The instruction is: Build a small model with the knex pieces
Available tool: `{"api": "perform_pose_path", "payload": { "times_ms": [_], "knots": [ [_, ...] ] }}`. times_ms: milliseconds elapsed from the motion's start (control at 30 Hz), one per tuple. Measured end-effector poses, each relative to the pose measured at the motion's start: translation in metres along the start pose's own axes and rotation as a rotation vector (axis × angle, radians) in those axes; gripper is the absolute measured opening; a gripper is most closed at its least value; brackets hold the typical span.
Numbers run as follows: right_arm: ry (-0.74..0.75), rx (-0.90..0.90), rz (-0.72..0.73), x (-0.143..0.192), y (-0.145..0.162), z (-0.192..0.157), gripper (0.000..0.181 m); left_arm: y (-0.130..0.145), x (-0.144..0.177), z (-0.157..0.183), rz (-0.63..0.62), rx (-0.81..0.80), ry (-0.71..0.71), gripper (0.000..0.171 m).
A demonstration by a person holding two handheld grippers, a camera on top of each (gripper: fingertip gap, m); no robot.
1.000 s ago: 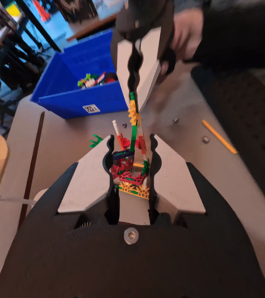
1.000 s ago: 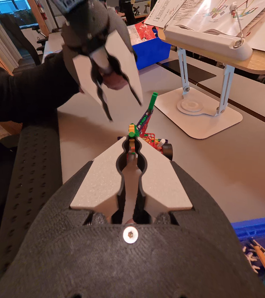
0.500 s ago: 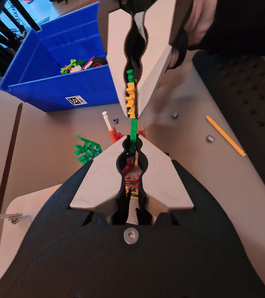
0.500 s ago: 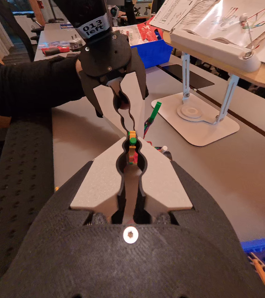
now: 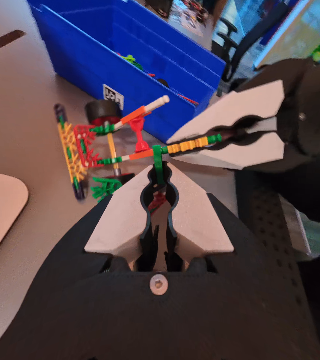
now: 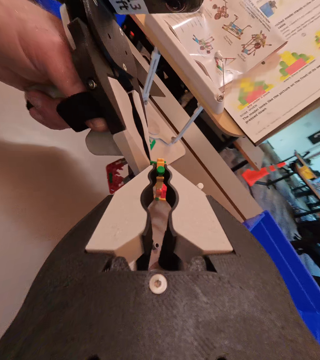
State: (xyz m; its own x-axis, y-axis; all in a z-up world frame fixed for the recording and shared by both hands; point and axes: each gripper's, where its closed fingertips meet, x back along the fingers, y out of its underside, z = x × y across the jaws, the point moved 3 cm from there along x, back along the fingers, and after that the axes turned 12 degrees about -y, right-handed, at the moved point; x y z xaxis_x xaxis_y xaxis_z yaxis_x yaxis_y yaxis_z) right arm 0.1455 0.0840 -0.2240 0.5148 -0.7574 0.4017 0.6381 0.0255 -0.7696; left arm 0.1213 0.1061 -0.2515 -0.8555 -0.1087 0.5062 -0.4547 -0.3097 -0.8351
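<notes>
In the left wrist view the left claw [image 5: 158,171] is clenched on a green connector [image 5: 157,165] at the near end of a toy model [image 5: 104,148], which stretches away over the bench [image 5: 19,136] toward a blue bin [image 5: 116,64]; the right claw [image 5: 170,150] comes in from the right, clamped on the yellow rod [image 5: 188,145] joined to that connector. In the right wrist view the right claw [image 6: 160,169] grips the rod [image 6: 160,163] end-on at its tips; the left claw [image 6: 147,155] meets it from above, a hand [image 6: 28,58] holding it; a bookstand [image 6: 233,58] stands behind.
</notes>
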Motion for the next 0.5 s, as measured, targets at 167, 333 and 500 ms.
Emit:
{"api": "perform_pose_path", "payload": {
  "times_ms": [167, 333, 500],
  "knots": [
    [0.033, 0.031, -0.026, 0.002, -0.001, 0.0, 0.004, -0.002, 0.001, -0.002, 0.008, -0.025, -0.015, 0.003],
    [0.179, 0.139, -0.022, 0.002, -0.016, 0.004, 0.003, -0.015, 0.013, -0.003, 0.024, 0.001, -0.055, 0.004],
    [0.207, 0.136, 0.066, 0.013, -0.028, 0.004, 0.003, -0.014, 0.016, -0.028, 0.074, 0.114, -0.048, 0.003]
  ]
}}
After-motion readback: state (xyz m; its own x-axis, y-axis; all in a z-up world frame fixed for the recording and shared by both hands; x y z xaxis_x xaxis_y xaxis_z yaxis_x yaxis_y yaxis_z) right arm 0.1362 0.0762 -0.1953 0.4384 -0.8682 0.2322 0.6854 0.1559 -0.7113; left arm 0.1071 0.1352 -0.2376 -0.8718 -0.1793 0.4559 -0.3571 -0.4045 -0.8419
